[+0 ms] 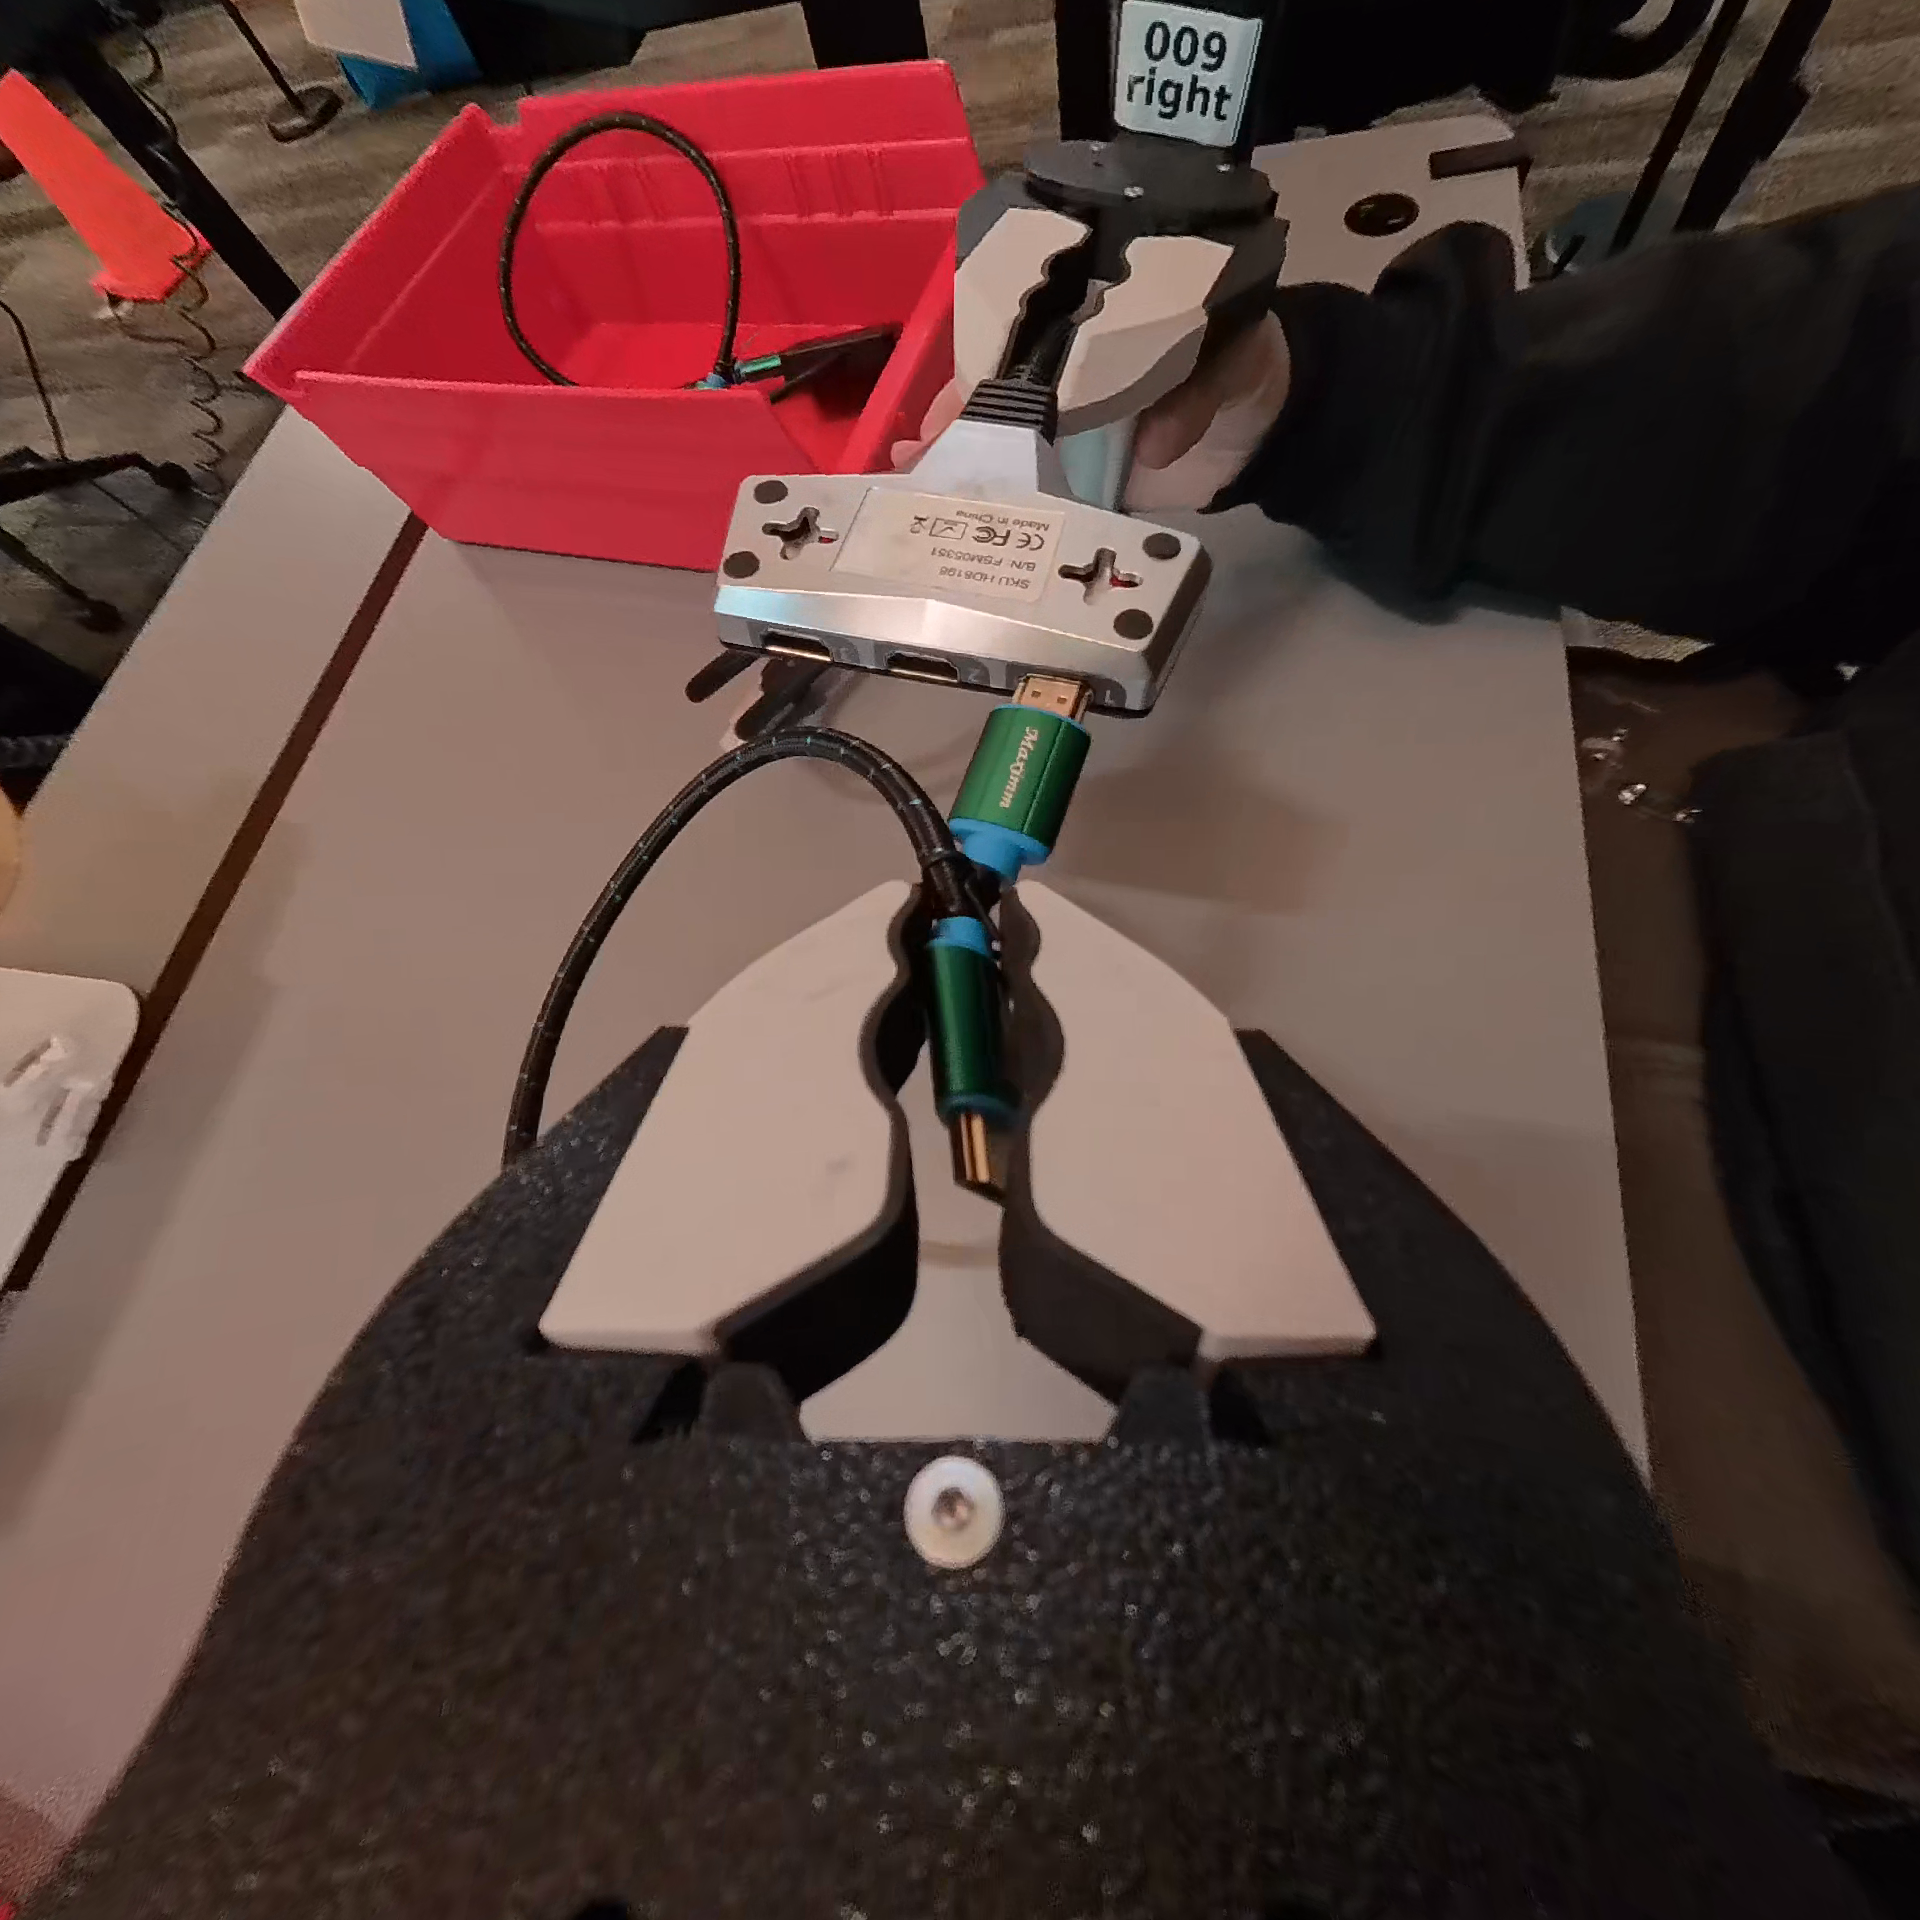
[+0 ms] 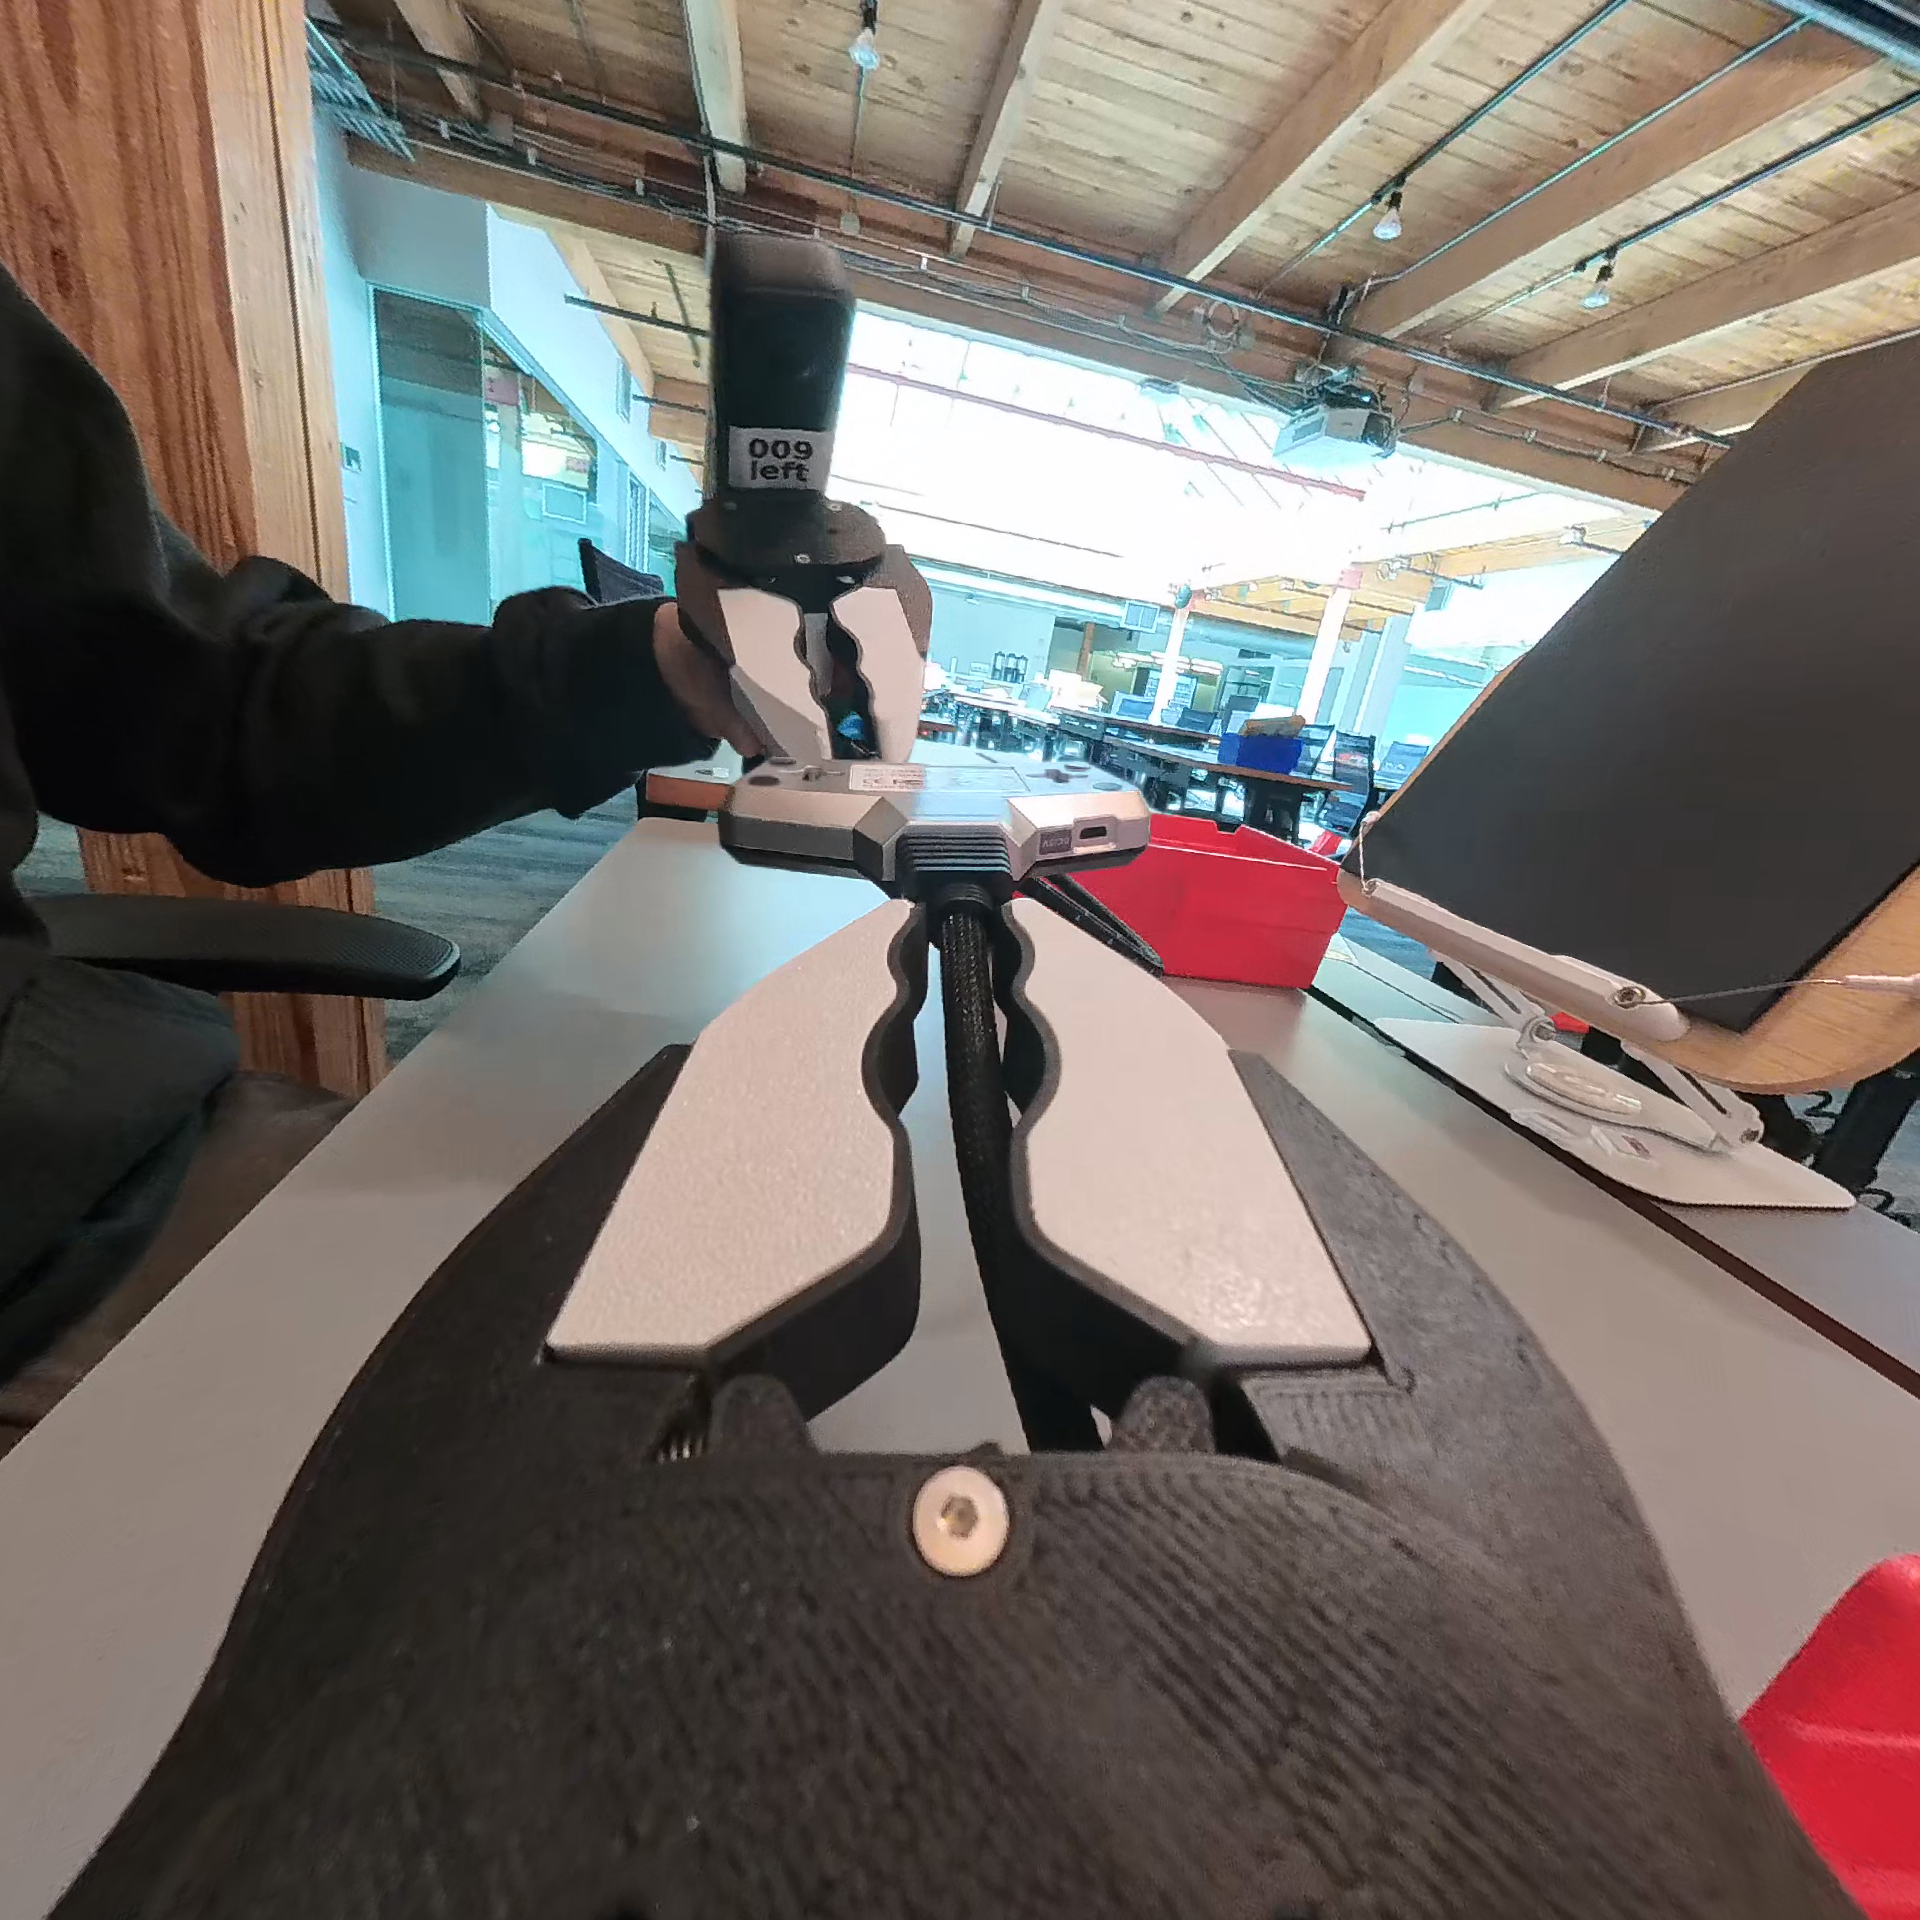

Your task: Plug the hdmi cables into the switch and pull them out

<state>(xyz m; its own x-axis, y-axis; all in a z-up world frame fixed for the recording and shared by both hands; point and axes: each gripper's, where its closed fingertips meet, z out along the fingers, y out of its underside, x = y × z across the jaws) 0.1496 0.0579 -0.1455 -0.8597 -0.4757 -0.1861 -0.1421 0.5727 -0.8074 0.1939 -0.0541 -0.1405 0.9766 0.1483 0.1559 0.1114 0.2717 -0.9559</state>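
Note:
The silver HDMI switch (image 1: 966,582) is held upside down above the grey table (image 1: 416,831), its three ports facing me. My right gripper (image 1: 1081,343) is shut on the switch's black braided lead (image 2: 977,1049); its own view shows the fingertips (image 2: 914,935) just behind the switch (image 2: 935,816). A green HDMI plug (image 1: 1023,774) sits with its gold tip in the right-hand port. My left gripper (image 1: 961,904) is shut on that HDMI cable (image 1: 623,904) just behind the plug. The cable's other green plug (image 1: 966,1039) hangs between the fingers. The left gripper also shows in the right wrist view (image 2: 831,727).
A red bin (image 1: 582,468) at the table's far left holds another black HDMI cable (image 1: 623,239). An orange cone (image 1: 94,187) stands on the floor beyond. In the right wrist view a dark board on a white stand (image 2: 1662,779) is at right, a chair arm (image 2: 260,940) at left.

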